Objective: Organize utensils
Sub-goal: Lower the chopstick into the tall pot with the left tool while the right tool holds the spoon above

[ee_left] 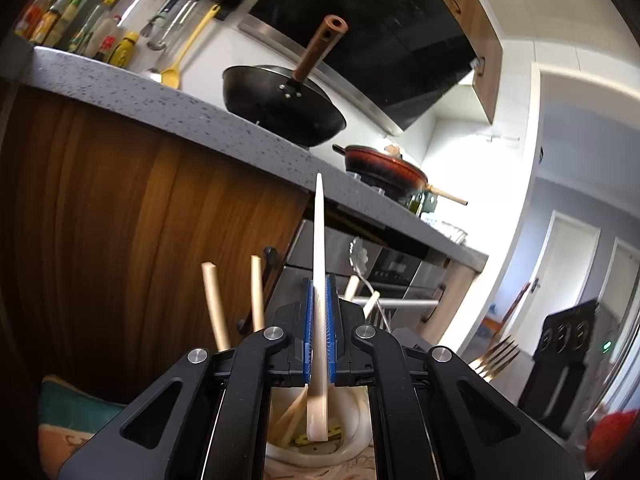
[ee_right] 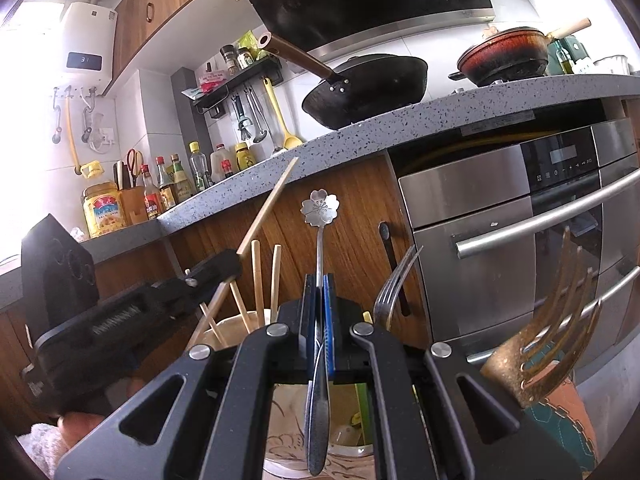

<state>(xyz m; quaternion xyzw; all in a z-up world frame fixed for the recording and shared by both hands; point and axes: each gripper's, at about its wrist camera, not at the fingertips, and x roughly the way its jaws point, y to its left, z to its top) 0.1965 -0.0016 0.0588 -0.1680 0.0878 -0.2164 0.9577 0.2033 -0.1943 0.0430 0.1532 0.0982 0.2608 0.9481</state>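
Observation:
My left gripper (ee_left: 319,300) is shut on a pale wooden chopstick (ee_left: 319,240) that stands upright, its lower end over a white holder cup (ee_left: 352,446) with several chopsticks in it. My right gripper (ee_right: 319,292) is shut on a metal spoon with a flower-shaped end (ee_right: 320,206), its bowl hanging down over a cup (ee_right: 352,440). The left gripper also shows at the left of the right wrist view (ee_right: 224,268), holding the thin chopstick (ee_right: 272,204). Several chopsticks (ee_right: 256,280) stand in a cup behind it.
A steel fork (ee_right: 394,288) and a gold fork (ee_right: 560,304) stand to the right. Behind are a wooden cabinet (ee_left: 120,220), a grey countertop (ee_right: 440,116) with a black wok (ee_right: 368,88), a red pot (ee_right: 504,56) and an oven (ee_right: 520,240).

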